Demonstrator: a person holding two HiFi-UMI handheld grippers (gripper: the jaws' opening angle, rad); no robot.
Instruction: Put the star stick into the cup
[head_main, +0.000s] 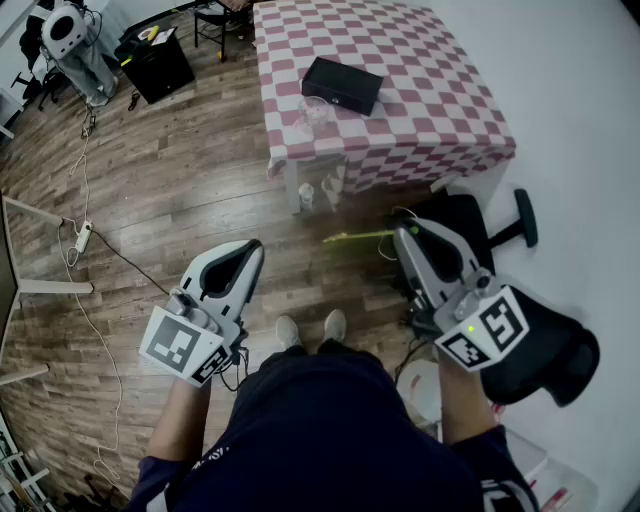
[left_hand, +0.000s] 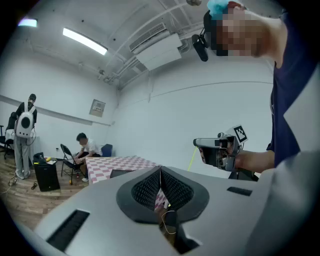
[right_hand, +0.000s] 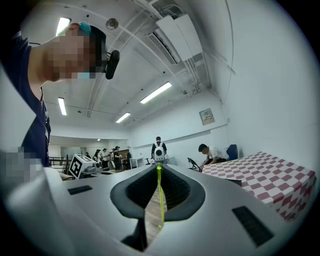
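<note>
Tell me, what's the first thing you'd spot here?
The red-and-white checked table stands out at the top of the head view, with a black box and a clear cup on it. Nearer, the right tool pinches a thin yellow-green stick above the wooden floor.

Bright, even light from ceiling tubes (right_hand: 156, 92); soft shadows on the floor (head_main: 170, 170). Gripper views bulge, corners black. The stick (head_main: 360, 237) blurs.

head view: looking steeply down from above, table (head_main: 420, 90) ahead | left gripper view: looking level past right gripper (left_hand: 197, 144) toward table | right gripper view: looking level, table at right | all sharing table
</note>
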